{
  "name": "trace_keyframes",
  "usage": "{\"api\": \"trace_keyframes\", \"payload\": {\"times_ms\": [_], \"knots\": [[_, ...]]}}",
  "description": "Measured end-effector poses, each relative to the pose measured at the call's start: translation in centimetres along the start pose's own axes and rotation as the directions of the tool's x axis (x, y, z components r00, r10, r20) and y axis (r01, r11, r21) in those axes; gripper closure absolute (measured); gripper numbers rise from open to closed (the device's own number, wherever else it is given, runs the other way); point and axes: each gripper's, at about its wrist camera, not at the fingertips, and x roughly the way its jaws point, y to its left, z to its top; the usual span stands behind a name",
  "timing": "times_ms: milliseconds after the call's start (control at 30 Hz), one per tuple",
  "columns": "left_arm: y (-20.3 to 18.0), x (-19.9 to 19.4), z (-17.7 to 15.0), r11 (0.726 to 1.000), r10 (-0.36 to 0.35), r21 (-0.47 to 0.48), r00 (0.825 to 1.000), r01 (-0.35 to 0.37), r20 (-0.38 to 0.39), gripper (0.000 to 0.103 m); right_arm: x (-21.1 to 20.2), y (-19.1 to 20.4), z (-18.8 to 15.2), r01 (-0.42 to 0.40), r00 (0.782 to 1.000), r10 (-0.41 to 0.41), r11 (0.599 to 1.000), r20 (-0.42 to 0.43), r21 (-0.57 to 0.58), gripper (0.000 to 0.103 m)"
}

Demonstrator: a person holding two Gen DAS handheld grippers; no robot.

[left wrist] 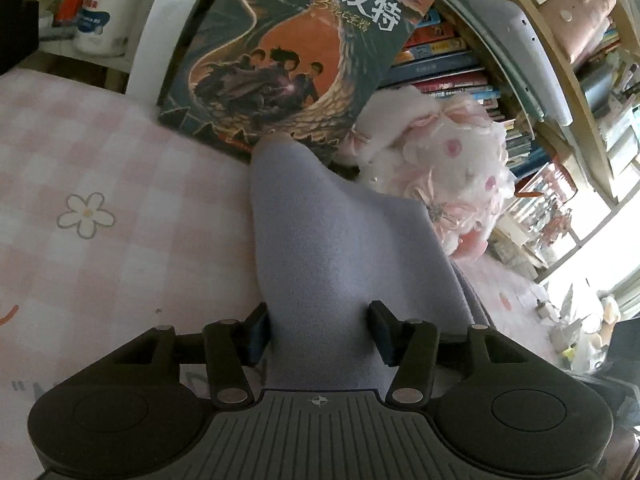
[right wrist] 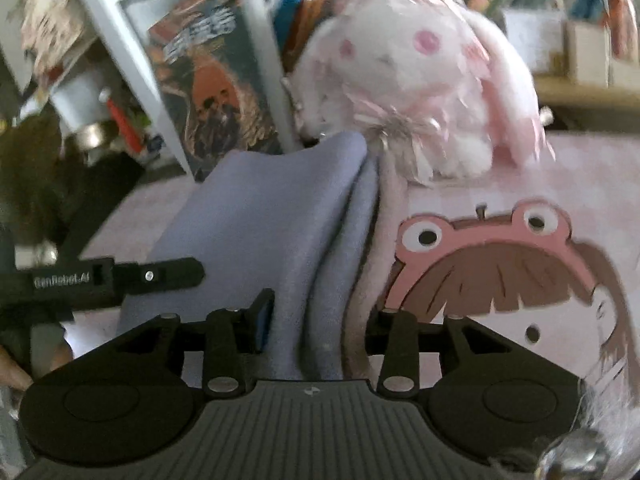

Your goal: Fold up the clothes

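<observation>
Soft lavender-grey knitted garment (left wrist: 320, 248) spread in a long ridge over the pink-and-white checked bed sheet (left wrist: 100, 184), far end just before the dark illustrated book with an orange cover picture (left wrist: 288, 60). Left gripper (left wrist: 318, 334) half wide, the garment passing between both black fingers (left wrist: 256, 334); the left pad seems to brush the cloth, the right pad with a small gap beside it, so no firm pinch visible. Right gripper (right wrist: 316, 326) narrower, two folds of the same garment (right wrist: 280, 220) lying between the fingers (right wrist: 262, 320), cloth close to both pads, though blurred, so cannot tell if pressed. Fluffy white-and-pink plush rabbit (right wrist: 408, 92) just right of the book, touching the garment's far end. Printed cartoon face with brown fringe and pink frog hat (right wrist: 500, 272) on the sheet, right of the garment.
</observation>
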Motion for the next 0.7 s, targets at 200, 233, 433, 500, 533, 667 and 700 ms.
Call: {"api": "trace_keyframes", "payload": {"times_ms": [200, 233, 433, 500, 533, 667, 700], "knots": [[-0.8, -0.6, 0.2, 0.998, 0.046, 0.030, 0.999, -0.047, 0.011, 0.045, -0.3, -1.0, -0.5, 0.004, 1.000, -0.004, 0.997, 0.007, 0.081, 0.047], [-1.1, -1.0, 0.2, 0.997, 0.065, 0.045, 0.998, -0.066, 0.022, 0.043, -0.4, -0.8, -0.5, 0.016, 1.000, -0.017, 0.997, 0.010, 0.075, 0.044], [-2.9, -5.0, -0.2, 0.988, 0.099, 0.104, 0.985, -0.115, 0.144, 0.031, -3.1, 0.5, -0.4, 0.090, 0.993, -0.091, 0.996, 0.077, 0.026, 0.029], [-3.7, -6.4, -0.8, 0.982, 0.118, 0.125, 0.975, -0.144, 0.190, 0.027, -4.4, 1.1, -0.6, 0.119, 0.986, -0.119, 0.993, 0.113, 0.007, 0.026], [-4.2, -6.8, -1.2, 0.976, 0.135, 0.140, 0.970, -0.165, 0.203, 0.025, -5.0, 1.5, -0.9, 0.143, 0.982, -0.141, 0.990, 0.125, -0.011, 0.023], [-6.0, -7.9, -3.3, 0.946, 0.216, 0.196, 0.953, -0.258, 0.213, 0.016, -7.1, 3.0, -2.4, 0.253, 0.958, -0.237, 0.964, 0.159, -0.085, 0.021], [-6.4, -8.0, -3.9, 0.937, 0.238, 0.208, 0.949, -0.280, 0.207, 0.016, -7.5, 3.4, -2.8, 0.281, 0.951, -0.262, 0.954, 0.161, -0.106, 0.020]]}}
